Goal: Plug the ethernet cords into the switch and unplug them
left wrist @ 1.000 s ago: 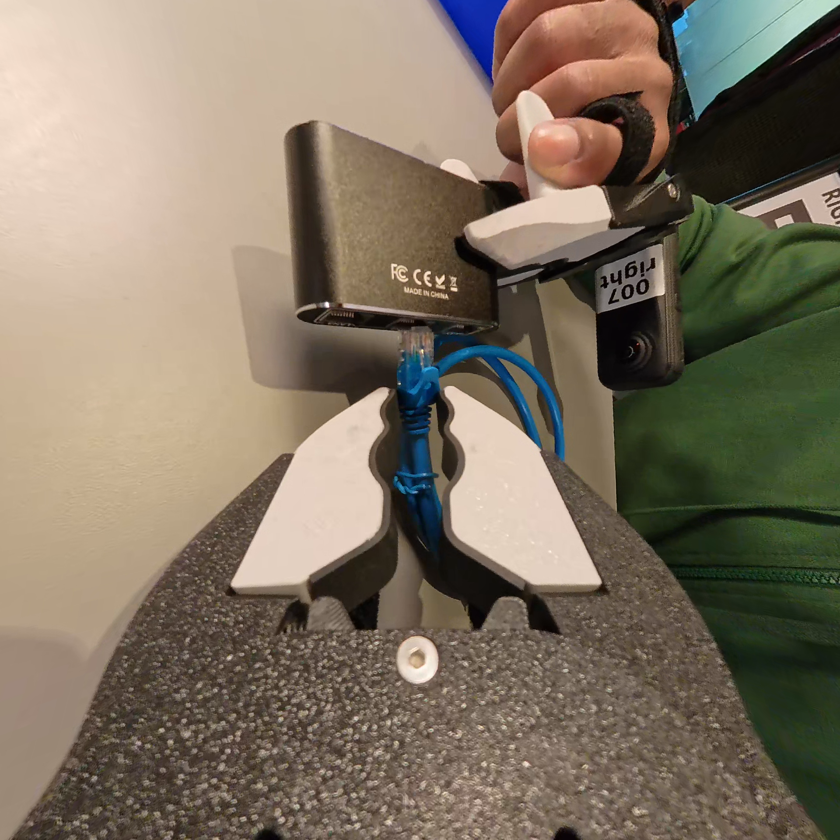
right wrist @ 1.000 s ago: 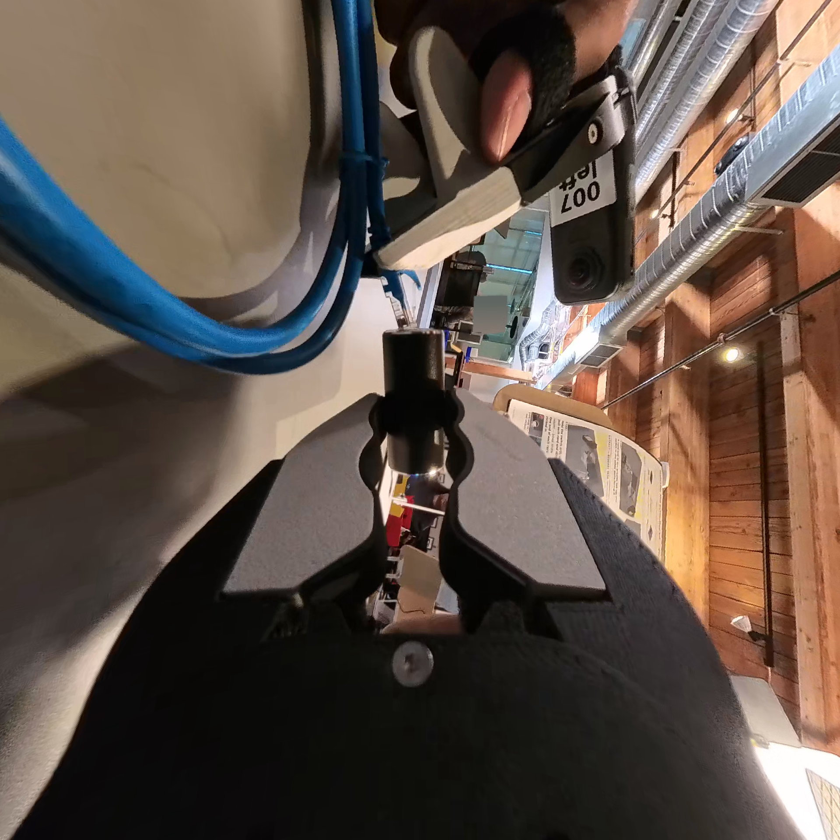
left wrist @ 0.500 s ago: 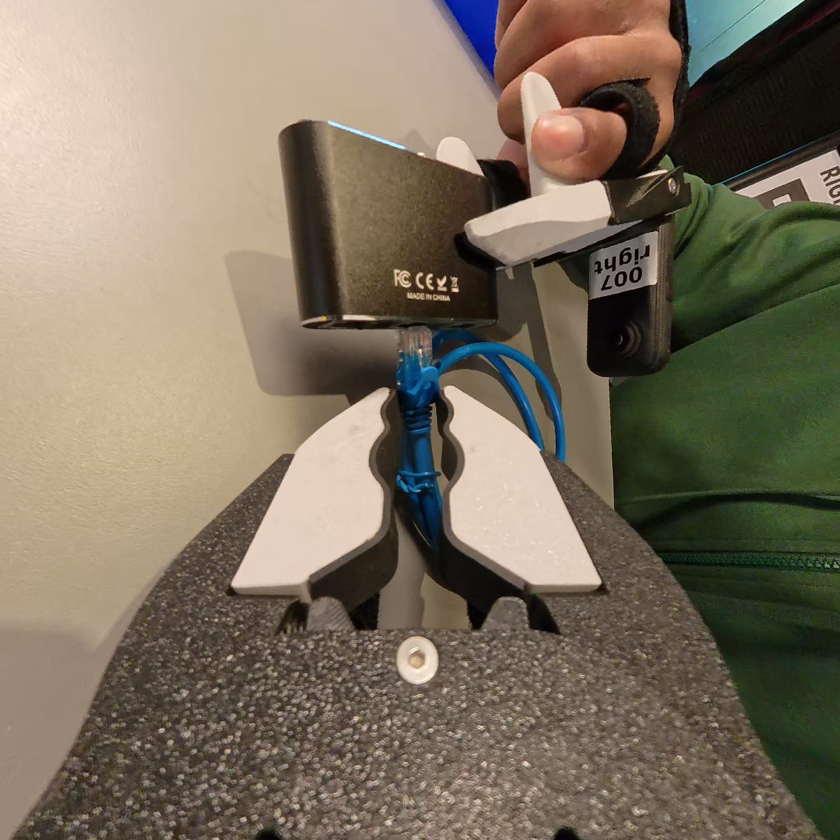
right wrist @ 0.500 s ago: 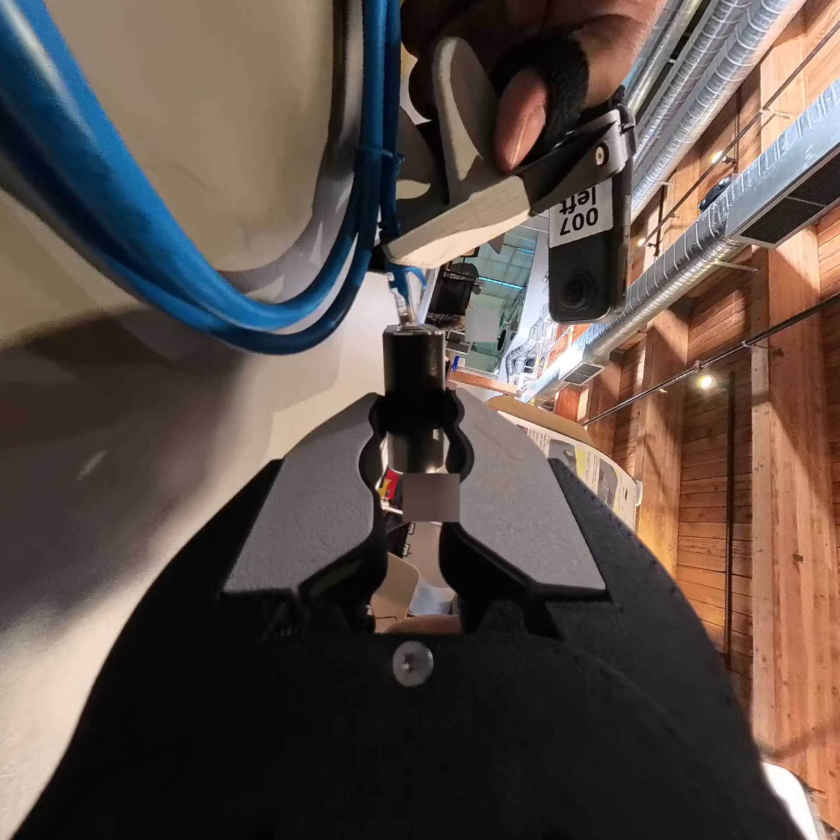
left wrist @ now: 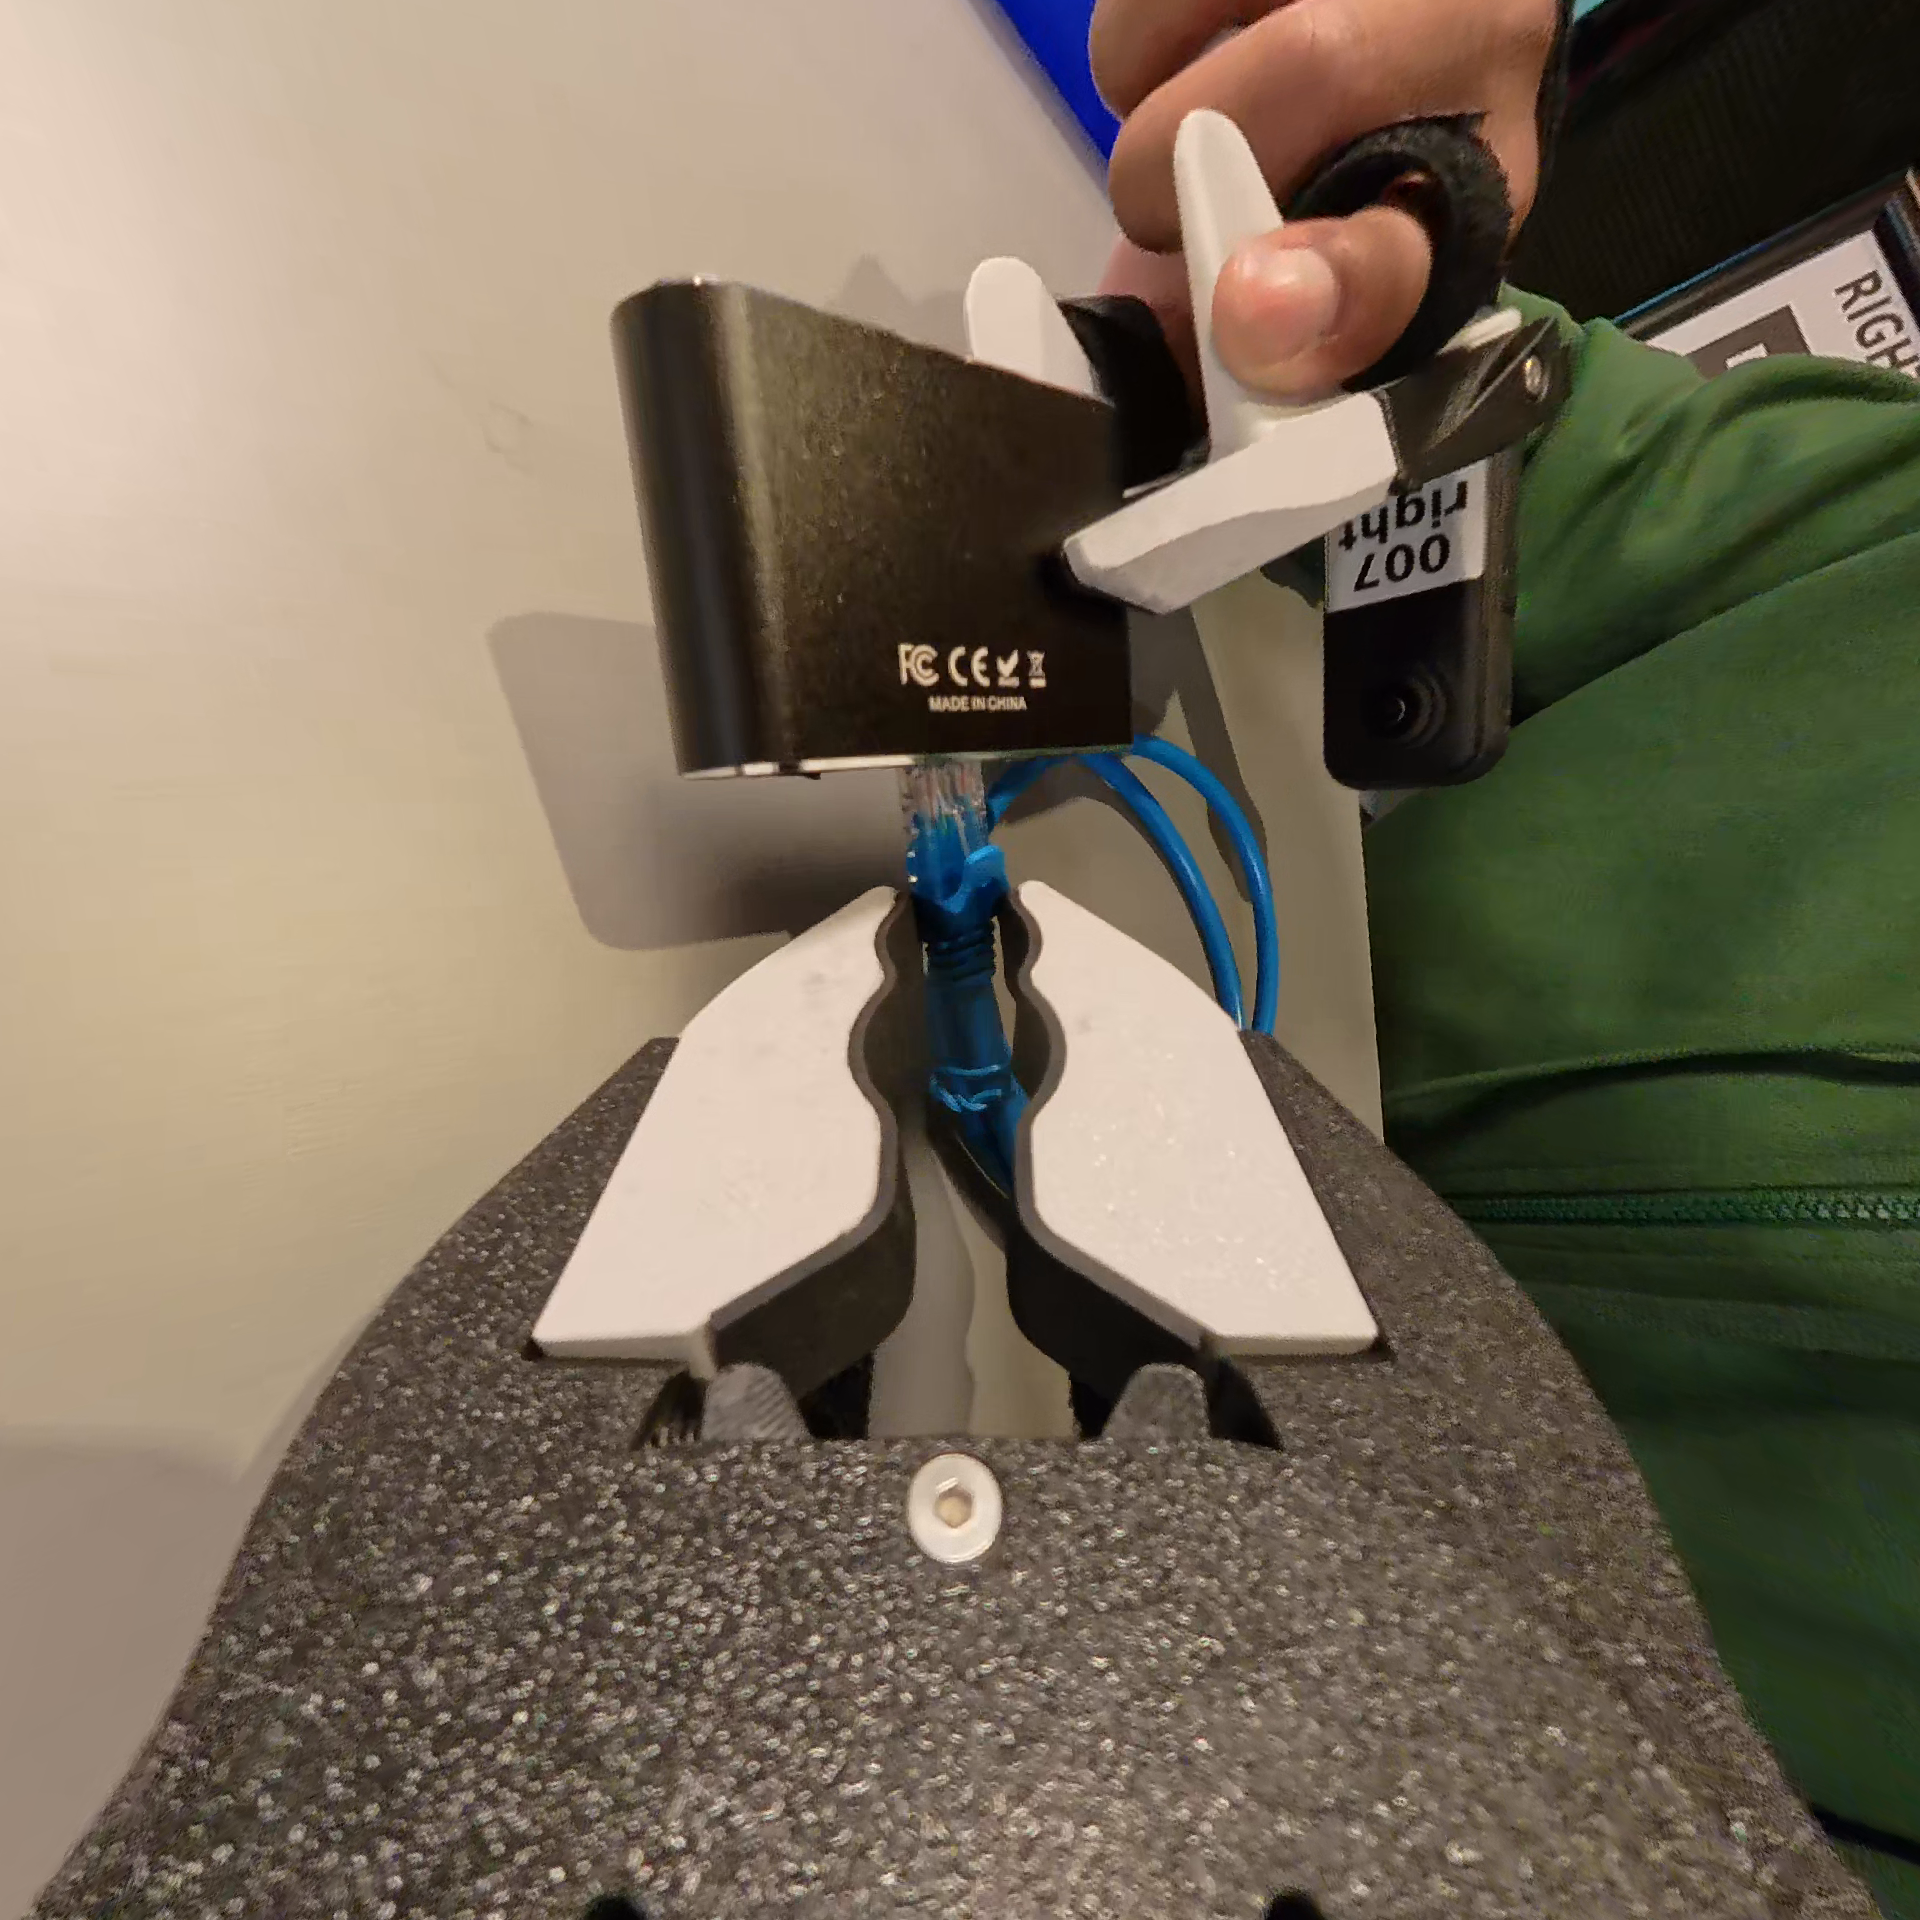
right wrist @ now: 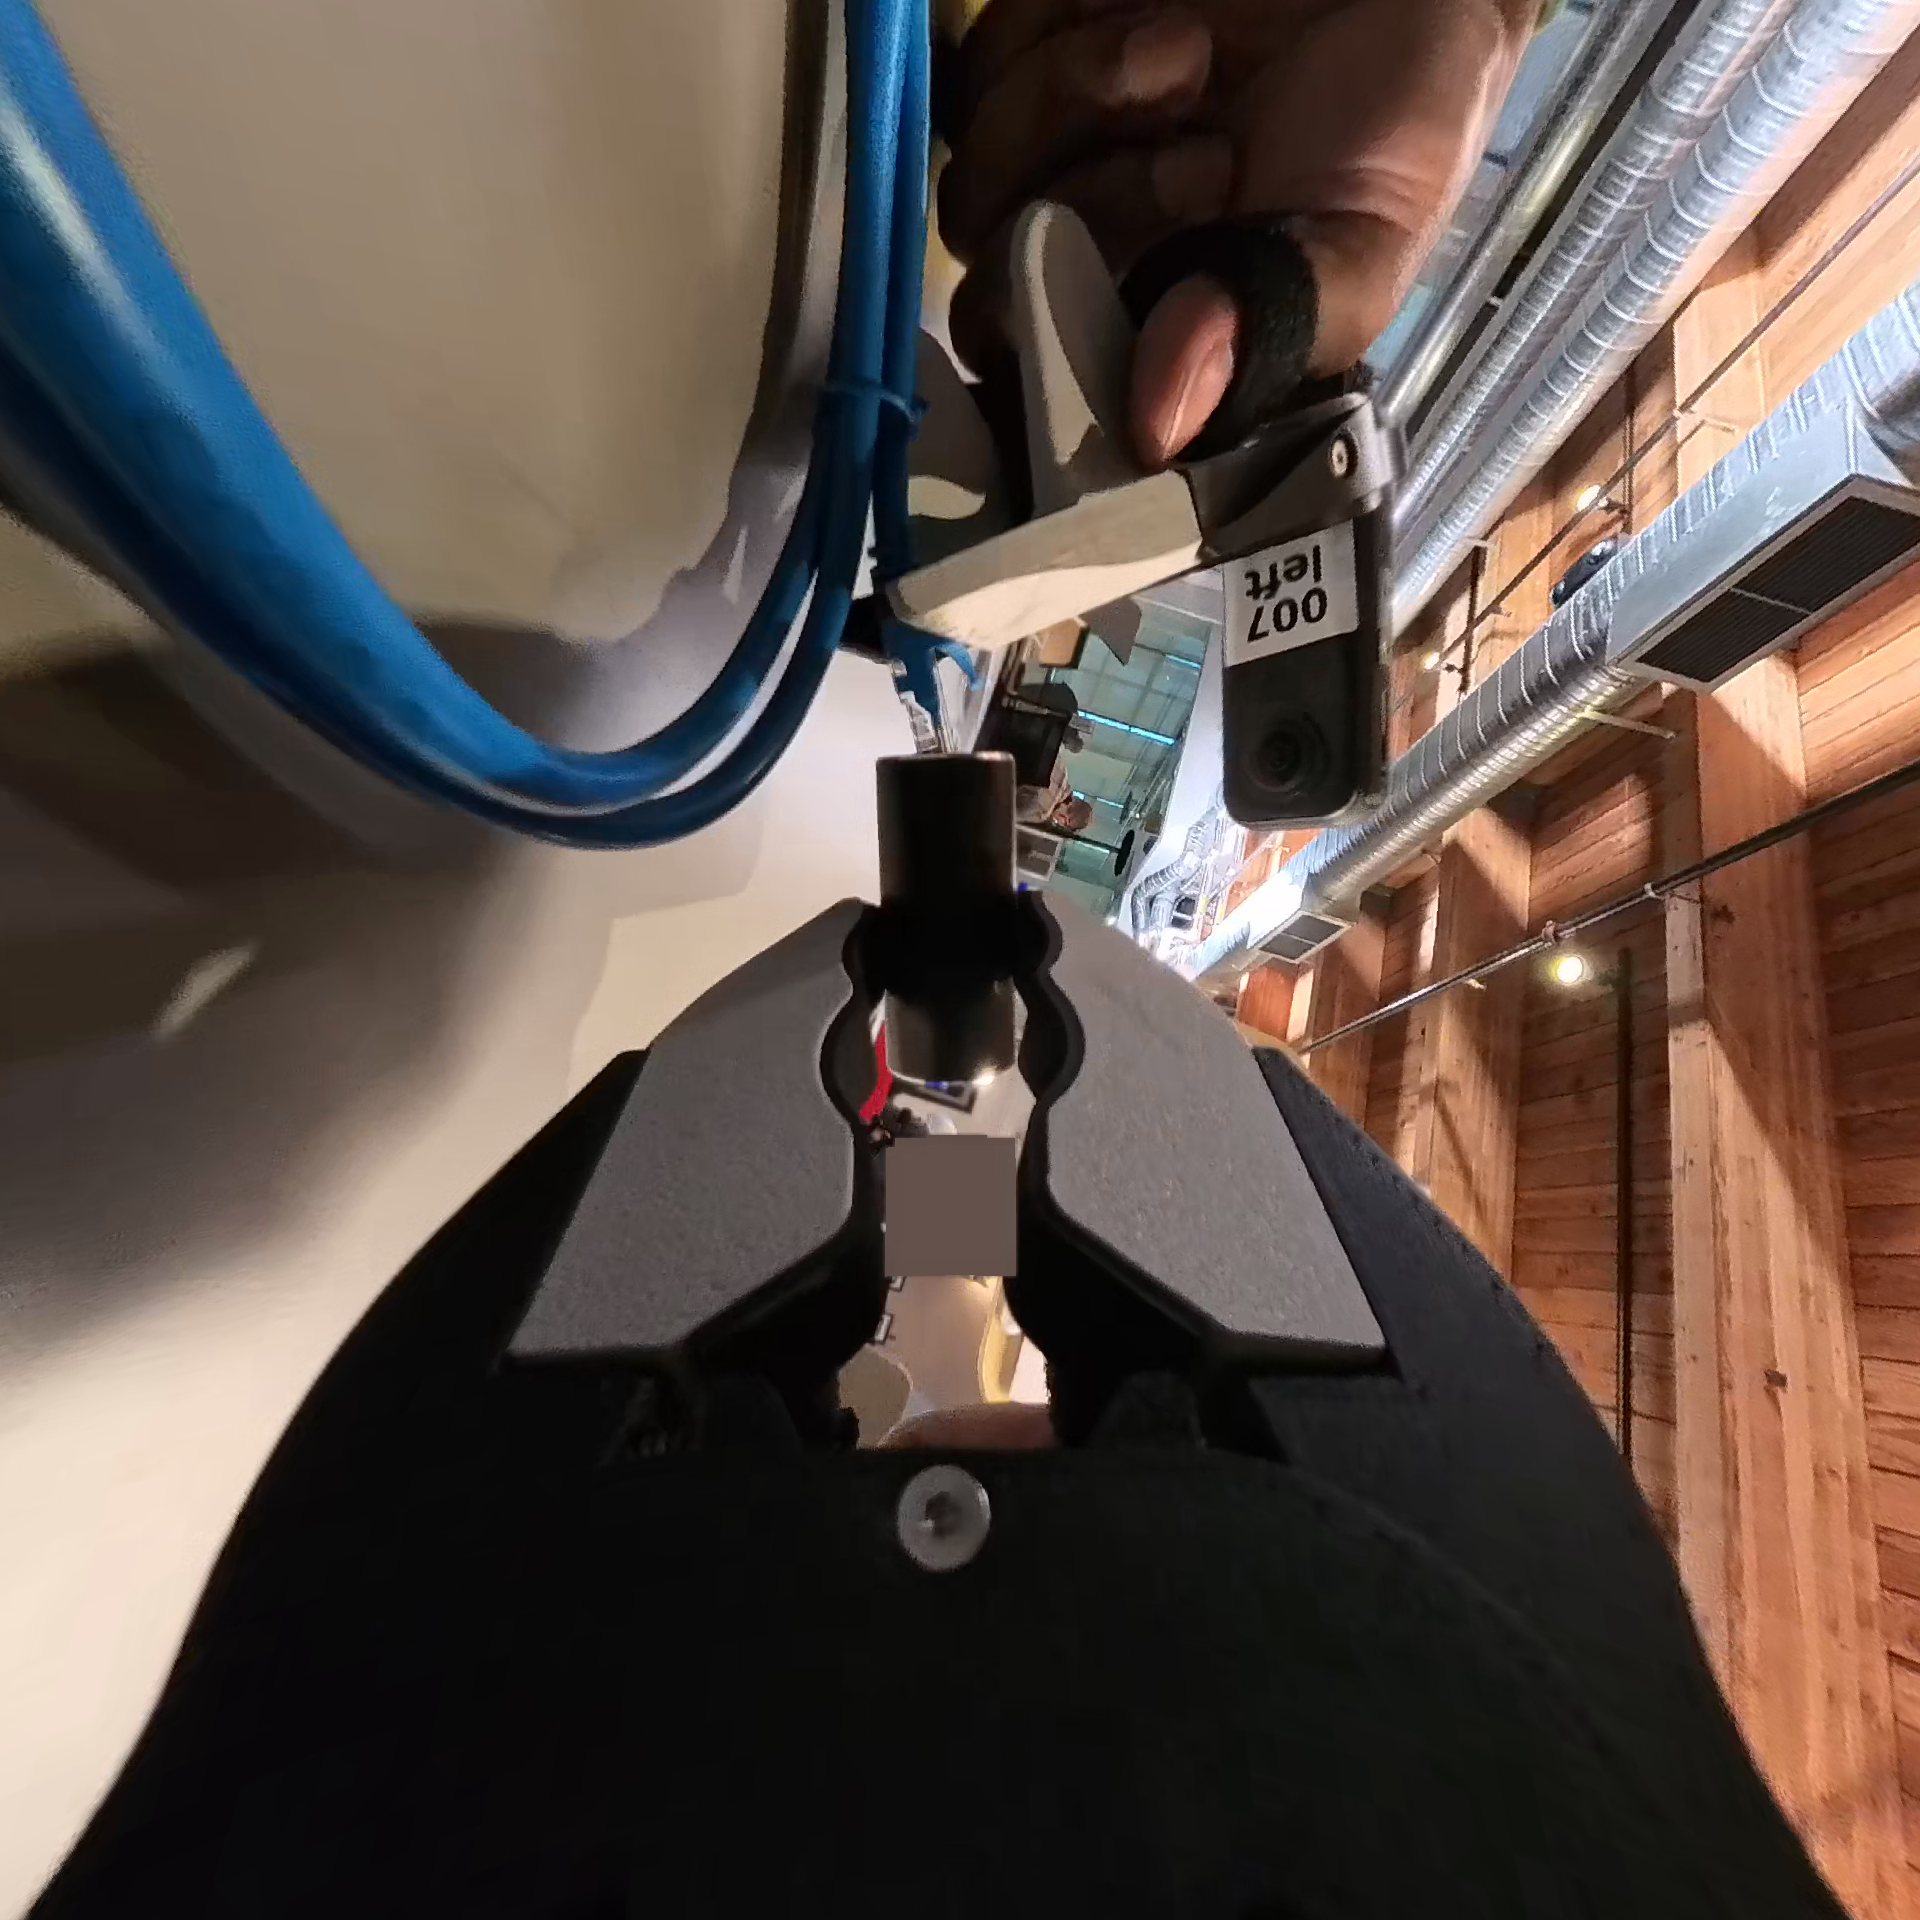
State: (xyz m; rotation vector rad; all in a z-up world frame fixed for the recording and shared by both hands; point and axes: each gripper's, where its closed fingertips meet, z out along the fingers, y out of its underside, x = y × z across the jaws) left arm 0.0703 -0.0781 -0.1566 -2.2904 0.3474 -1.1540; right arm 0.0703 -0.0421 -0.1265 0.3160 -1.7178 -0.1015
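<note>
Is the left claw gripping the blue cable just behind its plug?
Yes, the left claw is closed on the blue cable just behind its plug.

Blue cord loops crowding switch's right underside, left side open

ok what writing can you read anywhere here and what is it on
I can't quote writing, only place it.
White marks and small print: dark face of the switch.
Black print: white sticker on the black camera beside it.
Same again: second sticker on the other camera, right wrist view.
Large print, cut off: white label at the frame's right edge.
</note>
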